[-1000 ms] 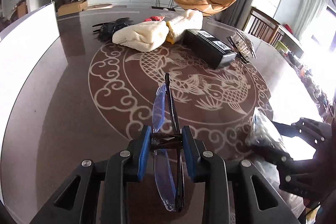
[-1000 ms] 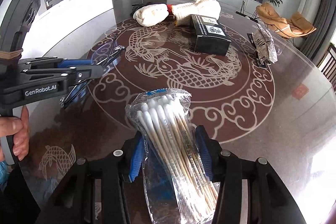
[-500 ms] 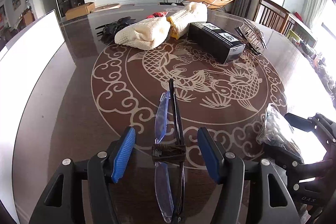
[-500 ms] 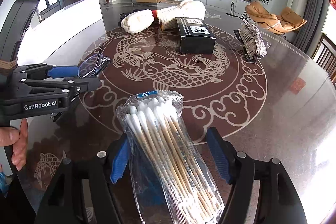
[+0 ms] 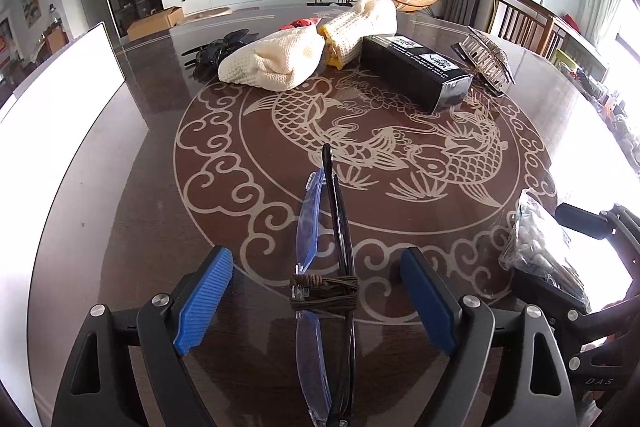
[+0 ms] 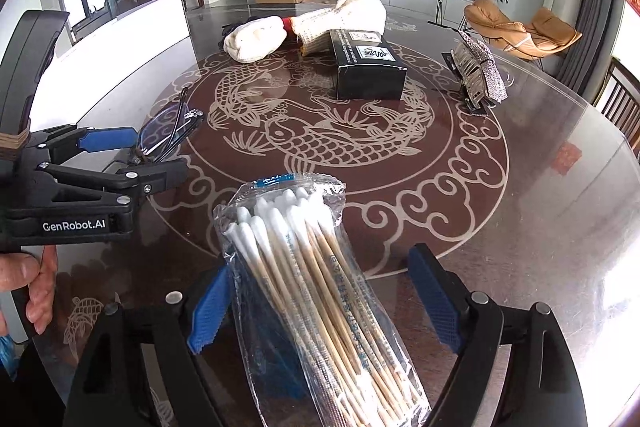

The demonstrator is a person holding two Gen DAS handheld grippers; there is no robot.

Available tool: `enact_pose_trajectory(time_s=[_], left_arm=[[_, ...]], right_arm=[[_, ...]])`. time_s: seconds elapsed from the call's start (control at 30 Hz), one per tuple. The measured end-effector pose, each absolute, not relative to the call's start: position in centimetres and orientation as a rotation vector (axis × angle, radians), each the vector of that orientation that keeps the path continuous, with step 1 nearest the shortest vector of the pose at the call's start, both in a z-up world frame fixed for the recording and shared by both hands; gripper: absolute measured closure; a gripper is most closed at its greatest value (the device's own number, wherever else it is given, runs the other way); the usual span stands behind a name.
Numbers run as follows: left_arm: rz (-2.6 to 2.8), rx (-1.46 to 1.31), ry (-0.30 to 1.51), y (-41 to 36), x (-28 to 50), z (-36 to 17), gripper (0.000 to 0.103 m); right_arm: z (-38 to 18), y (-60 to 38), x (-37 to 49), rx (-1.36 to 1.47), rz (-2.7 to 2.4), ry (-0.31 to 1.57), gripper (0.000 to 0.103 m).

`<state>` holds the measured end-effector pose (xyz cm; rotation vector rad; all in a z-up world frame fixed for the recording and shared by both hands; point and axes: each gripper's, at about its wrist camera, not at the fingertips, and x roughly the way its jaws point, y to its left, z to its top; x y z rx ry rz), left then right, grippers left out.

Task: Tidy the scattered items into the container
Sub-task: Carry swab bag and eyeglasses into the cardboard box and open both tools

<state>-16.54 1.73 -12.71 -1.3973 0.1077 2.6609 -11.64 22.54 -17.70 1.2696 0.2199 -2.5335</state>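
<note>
We see the left hand-held gripper (image 5: 316,299) opening, its blue pads clear of the folded glasses (image 5: 326,267) lying between them at lower centre on the desk (image 5: 132,187). Our right hand-held gripper (image 6: 320,303) is opening too, with the bag of cotton swabs (image 6: 316,287) loose between its pads at lower centre.

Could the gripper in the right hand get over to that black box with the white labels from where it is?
Probably yes. The right gripper has opening jaws standing around the clear bag of cotton swabs, pads off it. Only bare patterned glass tabletop lies between it and the black rectangular box, so backing off the bag leaves the way free.
</note>
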Motion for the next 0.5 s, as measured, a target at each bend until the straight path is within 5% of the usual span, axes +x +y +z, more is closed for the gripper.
enact_pose_trajectory(time_s=[0.03, 0.4, 0.43, 0.5], left_arm=[[2.652, -1.414, 0.109, 1.8, -16.7, -12.9, 0.000], [2.702, -1.465, 0.068, 1.7, -15.4, -13.0, 0.000], [2.677, -1.456, 0.089, 1.7, -15.2, -12.9, 0.000], [2.642, -1.428, 0.116, 1.3, -14.7, -12.8, 0.003]], right_arm=[[-17.7, 22.5, -11.6, 1.270, -2.534, 0.220, 0.019], [-17.8, 22.5, -11.7, 1.276, -2.535, 0.223, 0.014], [-17.7, 22.5, -11.7, 1.274, -2.534, 0.227, 0.017], [-17.3, 22.4, -11.3, 1.257, -2.540, 0.225, 0.050]])
